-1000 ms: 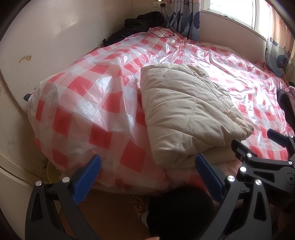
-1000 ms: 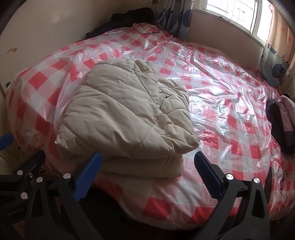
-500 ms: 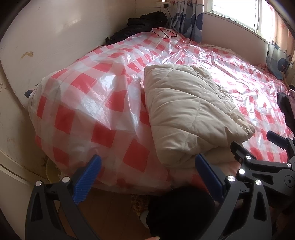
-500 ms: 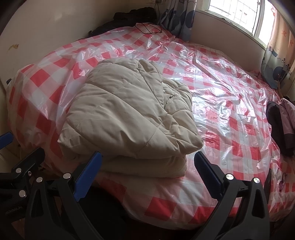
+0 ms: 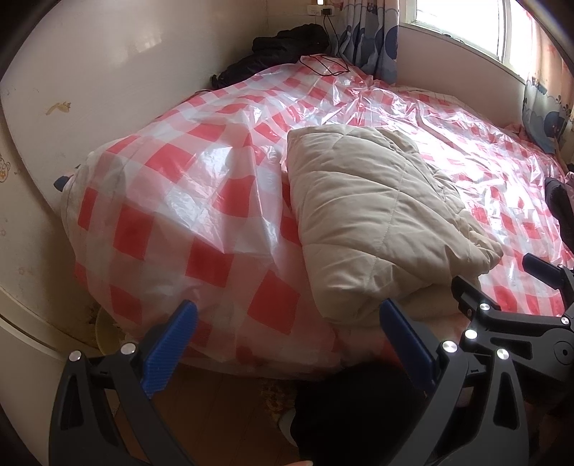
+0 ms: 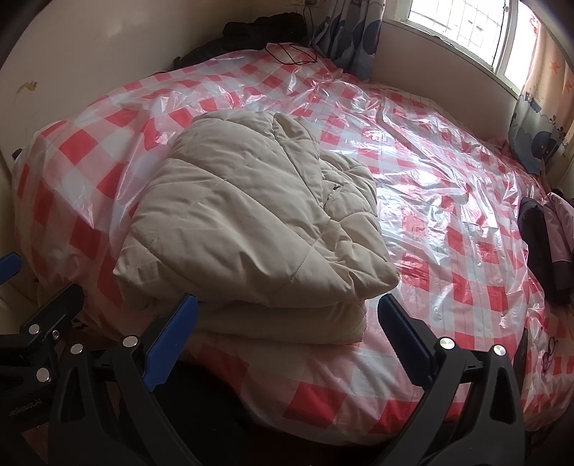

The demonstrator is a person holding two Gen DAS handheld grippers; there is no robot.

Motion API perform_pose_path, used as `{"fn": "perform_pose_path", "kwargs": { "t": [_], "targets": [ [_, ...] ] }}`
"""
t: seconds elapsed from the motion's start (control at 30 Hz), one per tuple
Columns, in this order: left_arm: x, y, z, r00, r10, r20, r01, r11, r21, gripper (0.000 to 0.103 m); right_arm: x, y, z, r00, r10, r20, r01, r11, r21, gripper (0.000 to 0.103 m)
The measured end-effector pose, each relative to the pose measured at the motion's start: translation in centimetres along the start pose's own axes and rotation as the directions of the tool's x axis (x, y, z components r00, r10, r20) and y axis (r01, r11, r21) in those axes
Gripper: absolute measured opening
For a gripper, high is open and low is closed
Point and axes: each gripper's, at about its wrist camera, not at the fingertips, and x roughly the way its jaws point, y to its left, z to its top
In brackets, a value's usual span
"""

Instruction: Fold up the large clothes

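Folded beige coat (image 6: 251,222), underside hidden

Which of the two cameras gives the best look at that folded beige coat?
The right wrist view: the beige coat sits centred, its stacked layers showing. The left wrist view shows it off to the right, from one side.

A bed (image 6: 448,251) under red-checked plastic sheet (image 5: 172,215) fills the room; cream walls (image 5: 125,71), a bright window (image 6: 462,25) with patterned curtains (image 6: 355,39), wooden floor (image 5: 222,412).
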Motion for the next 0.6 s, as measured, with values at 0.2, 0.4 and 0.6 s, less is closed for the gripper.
{"fn": "perform_pose_path", "kwargs": {
  "t": [0.2,0.4,0.6],
  "targets": [
    [-0.13,-0.09,-0.21,1.000,0.009,0.001,-0.009,1.000,0.000,0.098,0.14,0.13,-0.06,1.000,0.003,-0.002,-0.003,1.000,-0.001,0.097],
    [-0.04,-0.08,-0.14,1.000,0.010,0.002,-0.010,1.000,0.001,0.098,0.22,0.13,-0.19,1.000,0.003,-0.004,-0.003,1.000,-0.002,0.097],
    [-0.01,-0.09,-0.13,1.000,0.011,0.002,-0.011,1.000,0.001,0.098,0.23,0.20,-0.17,1.000,0.002,-0.004,-0.002,1.000,-0.003,0.097]
  ]
}}
